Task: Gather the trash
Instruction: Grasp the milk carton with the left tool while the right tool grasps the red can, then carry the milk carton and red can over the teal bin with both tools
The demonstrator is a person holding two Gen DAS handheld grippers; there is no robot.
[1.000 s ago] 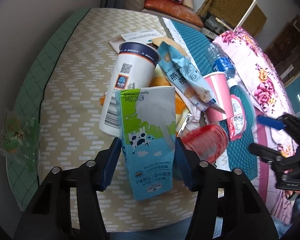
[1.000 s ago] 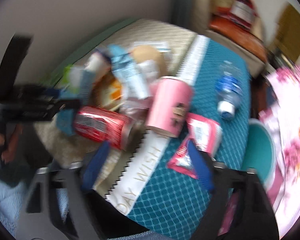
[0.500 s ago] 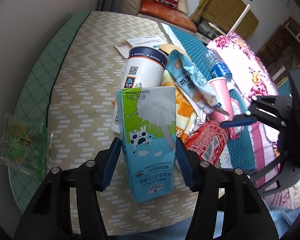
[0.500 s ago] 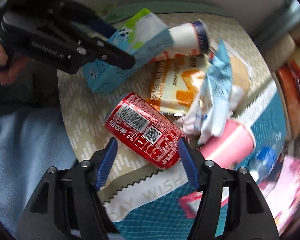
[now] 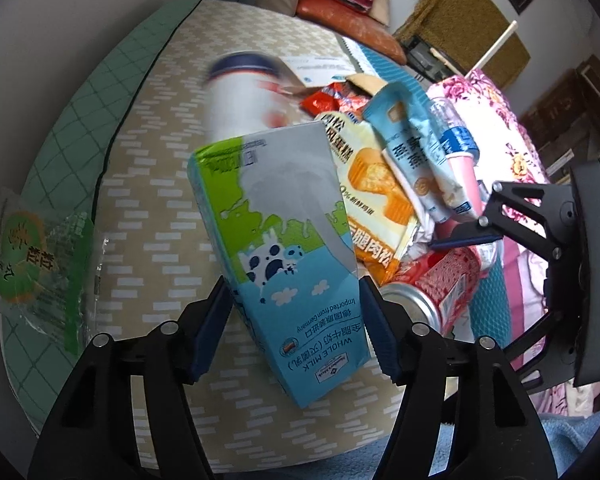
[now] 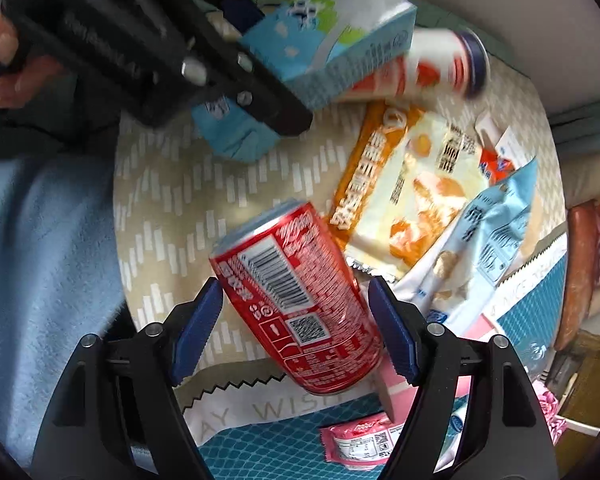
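Both grippers straddle their targets with jaws opening and not pressing: the left gripper (image 5: 296, 316) brackets the tilted milk carton (image 5: 284, 240), the right gripper (image 6: 296, 320) the red can (image 6: 296, 296) lying on the surface (image 5: 140, 208), each lined up across its narrow width for a squeeze.

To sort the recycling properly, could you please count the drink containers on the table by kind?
Milk carton: 1
Can: 1
Cups: 2, white cup and pink cup
Plastic bottle: 1
Total: 5
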